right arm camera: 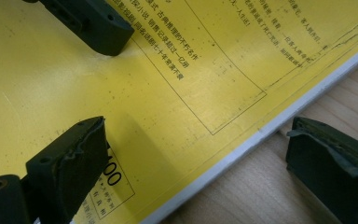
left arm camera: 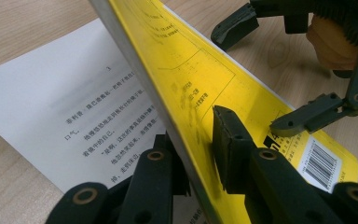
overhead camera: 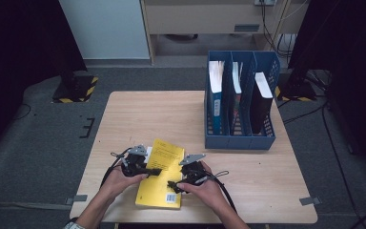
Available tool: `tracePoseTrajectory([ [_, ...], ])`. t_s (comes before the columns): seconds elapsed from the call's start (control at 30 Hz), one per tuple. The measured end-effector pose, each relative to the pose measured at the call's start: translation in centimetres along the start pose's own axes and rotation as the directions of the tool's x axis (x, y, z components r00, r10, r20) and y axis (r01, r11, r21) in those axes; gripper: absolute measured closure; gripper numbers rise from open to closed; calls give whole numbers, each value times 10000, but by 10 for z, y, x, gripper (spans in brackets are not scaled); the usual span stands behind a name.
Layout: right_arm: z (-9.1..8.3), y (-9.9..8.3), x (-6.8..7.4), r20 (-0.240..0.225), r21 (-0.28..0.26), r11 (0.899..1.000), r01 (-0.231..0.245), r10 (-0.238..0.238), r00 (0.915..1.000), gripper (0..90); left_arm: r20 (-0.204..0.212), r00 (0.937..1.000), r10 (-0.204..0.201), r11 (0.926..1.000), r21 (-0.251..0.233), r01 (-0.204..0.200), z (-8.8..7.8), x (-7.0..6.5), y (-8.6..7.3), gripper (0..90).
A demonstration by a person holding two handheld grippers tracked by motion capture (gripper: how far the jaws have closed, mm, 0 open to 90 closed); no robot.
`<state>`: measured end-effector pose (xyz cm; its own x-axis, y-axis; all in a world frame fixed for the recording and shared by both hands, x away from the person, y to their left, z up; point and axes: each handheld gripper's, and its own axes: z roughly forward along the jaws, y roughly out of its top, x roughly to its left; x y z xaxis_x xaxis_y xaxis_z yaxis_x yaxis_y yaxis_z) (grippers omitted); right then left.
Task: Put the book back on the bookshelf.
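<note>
Left gripper [left arm camera: 200, 154] clamped on lifted yellow cover [left arm camera: 191, 88] of book [overhead camera: 162, 174] lying at table's [overhead camera: 138, 114] near edge; right gripper [right arm camera: 200, 158] spread wide, straddling spine edge, gripping nothing. Opening step in hand; next likely calls for steadying book, swinging cover over

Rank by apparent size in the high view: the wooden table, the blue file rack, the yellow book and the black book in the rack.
1. Wooden table
2. Blue file rack
3. Yellow book, though it lies nearer the camera, so its real size against the rack is unsure
4. Black book, partly hidden by the rack
</note>
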<state>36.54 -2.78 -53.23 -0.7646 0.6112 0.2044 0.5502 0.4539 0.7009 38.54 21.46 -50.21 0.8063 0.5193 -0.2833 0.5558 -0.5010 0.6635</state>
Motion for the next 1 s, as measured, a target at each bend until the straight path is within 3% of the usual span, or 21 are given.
tracePoseTrajectory([
  [0.23,2,4,-8,-93,9,9999,-103,103,9999,57,-129,9994,330,9995,-11,-330,-2,-1,4,779],
  [0.63,6,16,-19,-650,289,9986,-442,460,9968,36,51,9994,328,9987,-402,-326,-12,-2,10,804],
  [0.87,9,20,-25,-1326,198,9962,-851,870,9873,40,96,9988,489,9972,-563,-483,-18,-5,14,814],
  [1.0,10,22,-29,-1863,224,9950,-970,995,9774,86,72,9987,507,9971,-579,-502,-20,-5,15,815],
])
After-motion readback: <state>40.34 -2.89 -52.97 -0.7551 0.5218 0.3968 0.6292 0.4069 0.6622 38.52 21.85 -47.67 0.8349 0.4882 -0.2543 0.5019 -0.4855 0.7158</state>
